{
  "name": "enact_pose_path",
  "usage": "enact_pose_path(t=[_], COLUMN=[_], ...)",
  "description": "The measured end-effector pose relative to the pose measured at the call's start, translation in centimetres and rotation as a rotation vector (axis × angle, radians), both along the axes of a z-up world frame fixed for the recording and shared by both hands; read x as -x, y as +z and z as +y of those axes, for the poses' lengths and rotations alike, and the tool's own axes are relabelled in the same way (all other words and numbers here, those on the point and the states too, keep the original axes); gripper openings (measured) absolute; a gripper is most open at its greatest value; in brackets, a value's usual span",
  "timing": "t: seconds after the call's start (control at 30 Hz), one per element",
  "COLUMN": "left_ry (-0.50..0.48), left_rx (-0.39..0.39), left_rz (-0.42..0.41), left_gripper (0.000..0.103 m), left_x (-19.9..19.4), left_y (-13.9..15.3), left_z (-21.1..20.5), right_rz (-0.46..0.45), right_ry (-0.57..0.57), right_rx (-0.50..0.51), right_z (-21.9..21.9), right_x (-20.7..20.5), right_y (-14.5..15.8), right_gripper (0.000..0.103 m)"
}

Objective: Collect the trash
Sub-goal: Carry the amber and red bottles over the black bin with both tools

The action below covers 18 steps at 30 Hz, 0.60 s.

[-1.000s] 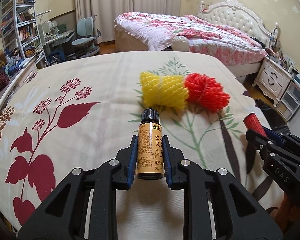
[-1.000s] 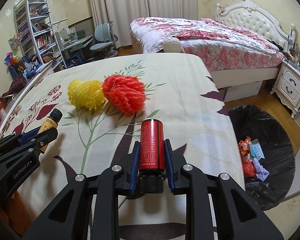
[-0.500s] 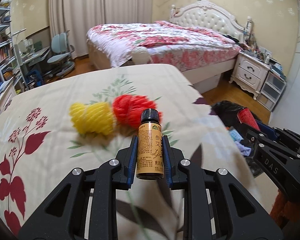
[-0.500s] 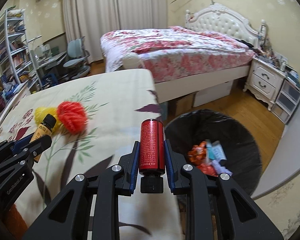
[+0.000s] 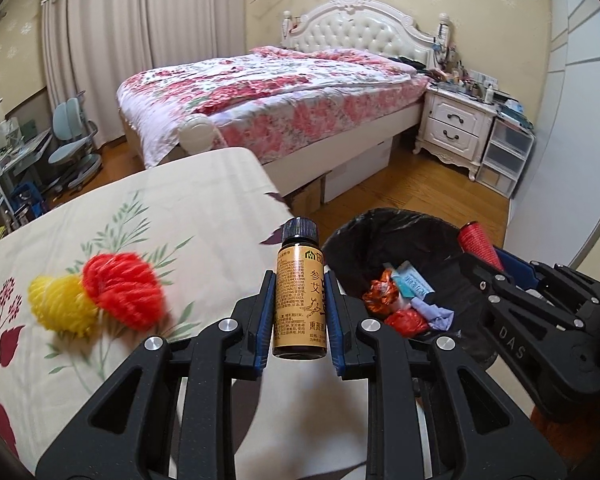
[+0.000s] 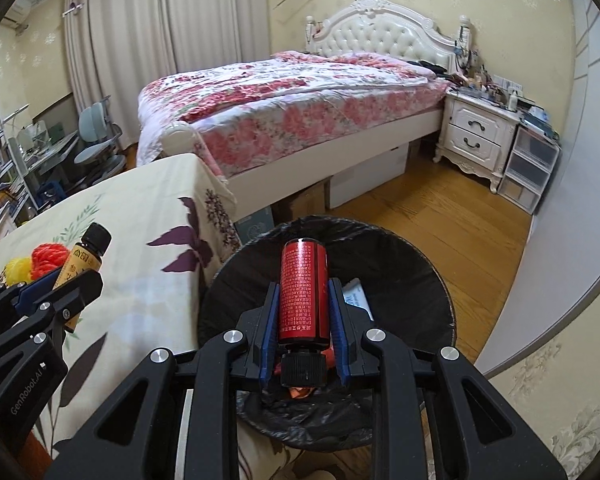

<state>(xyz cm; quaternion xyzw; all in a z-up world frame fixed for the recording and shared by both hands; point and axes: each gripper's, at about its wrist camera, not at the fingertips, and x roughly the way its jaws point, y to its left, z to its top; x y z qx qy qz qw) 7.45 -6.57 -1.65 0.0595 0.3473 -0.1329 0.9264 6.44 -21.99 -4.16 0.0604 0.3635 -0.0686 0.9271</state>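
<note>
Both grippers loaded, bin clear
Left gripper clamps amber bottle; right gripper clamps red bottle over bin; foam nets on bedspread.

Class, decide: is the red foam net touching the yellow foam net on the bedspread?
Touching. The left wrist view shows the red foam net pressed against, and partly overlapping, the yellow foam net, no gap between.
</note>
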Motion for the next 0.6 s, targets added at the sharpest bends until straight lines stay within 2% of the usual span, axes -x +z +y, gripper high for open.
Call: enact_pose_path(t=[0.6], left_ry=[-0.022], left_rx=[-0.042], left_rz=[0.053], left_gripper=[0.023], left_x=[-3.9], left_y=[-2.7], left_z=[-4.7], right_rz=[0.023], right_ry=[-0.082], right_rx=[-0.007], right_z=[-3.1], right_x=[-2.0], right_y=[-1.6], right_gripper=[0.025])
